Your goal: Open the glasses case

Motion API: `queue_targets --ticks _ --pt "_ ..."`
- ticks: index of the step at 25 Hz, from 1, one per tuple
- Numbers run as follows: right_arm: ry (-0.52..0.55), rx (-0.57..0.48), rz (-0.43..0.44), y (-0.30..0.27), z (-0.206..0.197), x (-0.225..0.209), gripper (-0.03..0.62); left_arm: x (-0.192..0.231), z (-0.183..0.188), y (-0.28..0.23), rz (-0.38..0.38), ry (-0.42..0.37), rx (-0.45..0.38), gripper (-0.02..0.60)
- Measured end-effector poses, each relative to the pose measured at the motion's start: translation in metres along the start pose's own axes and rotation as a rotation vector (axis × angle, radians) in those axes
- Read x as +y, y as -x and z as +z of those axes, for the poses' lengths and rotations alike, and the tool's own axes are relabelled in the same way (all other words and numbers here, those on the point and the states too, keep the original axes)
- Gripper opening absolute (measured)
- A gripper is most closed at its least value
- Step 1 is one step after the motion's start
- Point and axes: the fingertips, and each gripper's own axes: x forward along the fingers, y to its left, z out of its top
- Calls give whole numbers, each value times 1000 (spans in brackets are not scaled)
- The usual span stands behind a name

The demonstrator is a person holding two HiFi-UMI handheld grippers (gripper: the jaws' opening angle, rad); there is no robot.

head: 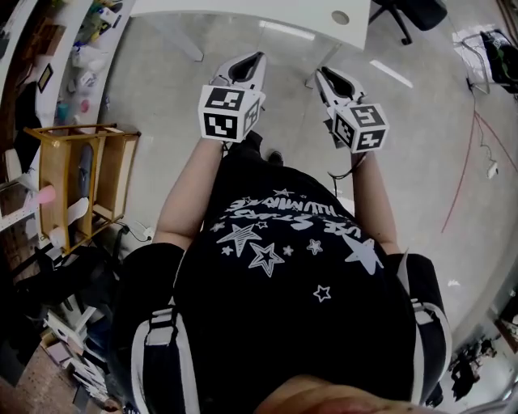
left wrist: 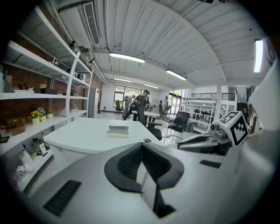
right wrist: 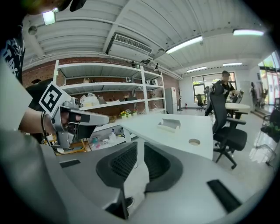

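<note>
white table point(head: 243, 8) ahead on grey floor point(head: 162, 73); both held out toward it, left gripper point(head: 257, 58) closed empty, right gripper point(head: 322, 74) barely parted.

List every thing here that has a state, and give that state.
left gripper: shut, empty, held in the air.
right gripper: slightly open, nothing between its jaws.
glasses case: lying on the white table, untouched; too far off to tell whether open or closed.
ceiling lights: on.

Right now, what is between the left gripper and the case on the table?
Only bare white table lies between the left gripper and the case. Nothing stands in the way. The left gripper view shows it.
</note>
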Motion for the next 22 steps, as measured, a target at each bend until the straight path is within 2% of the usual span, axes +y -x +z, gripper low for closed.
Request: queue_targets --ticks 15,22 --pt "16 -41 -24 21 11 5 9 -13 2 18 -5 8 -29 12" --pt "37 -7 8 17 10 8 9 -12 2 17 -19 -9 -12 12"
